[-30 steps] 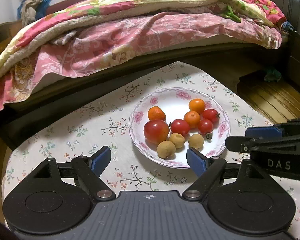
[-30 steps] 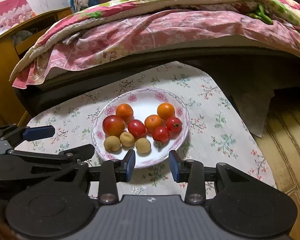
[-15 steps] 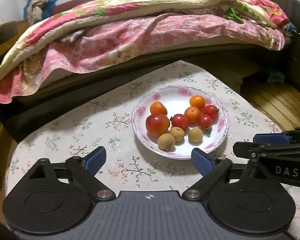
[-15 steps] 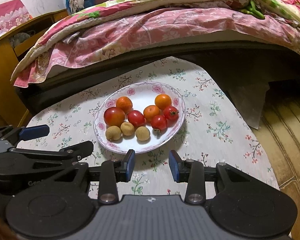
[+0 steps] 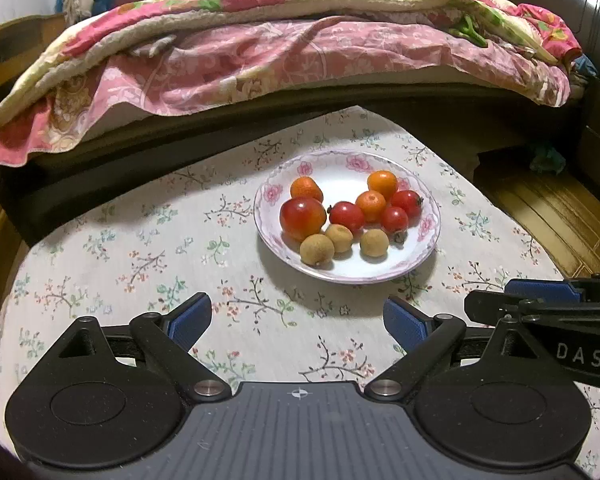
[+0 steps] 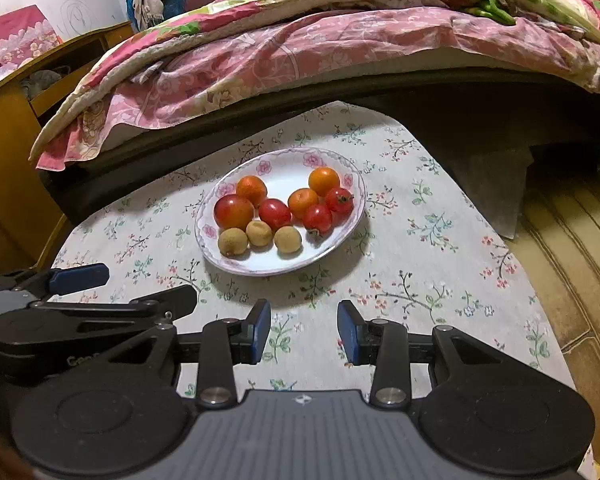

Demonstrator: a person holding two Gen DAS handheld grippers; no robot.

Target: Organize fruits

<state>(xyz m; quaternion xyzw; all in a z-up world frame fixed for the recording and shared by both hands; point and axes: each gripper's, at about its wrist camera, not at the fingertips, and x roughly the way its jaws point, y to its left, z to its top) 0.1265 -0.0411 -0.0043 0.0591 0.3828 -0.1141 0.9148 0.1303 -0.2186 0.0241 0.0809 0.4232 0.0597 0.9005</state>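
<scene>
A white plate with pink flowers (image 5: 430, 226) (image 6: 352, 184) sits on the floral tablecloth and holds several fruits. A large red apple (image 5: 302, 218) (image 6: 233, 211) lies at its left, with oranges (image 5: 382, 184) (image 6: 323, 181), small red tomatoes (image 5: 347, 216) (image 6: 274, 213) and brown longans (image 5: 317, 249) (image 6: 232, 241) around it. My left gripper (image 5: 298, 323) hangs wide open and empty, short of the plate's near rim. My right gripper (image 6: 304, 331) is open with a narrower gap, empty too, just short of the plate.
The table (image 5: 112, 264) (image 6: 440, 264) is small, with its right edge dropping to a wooden floor (image 5: 556, 216) (image 6: 572, 232). A bed with a pink quilt (image 5: 284, 56) (image 6: 340, 44) runs along the far side. A wooden cabinet (image 6: 16, 120) stands at the left.
Both grippers have drawn back from the plate, which now lies farther away in both views. Finger gaps look unchanged and the fruits have not moved.
</scene>
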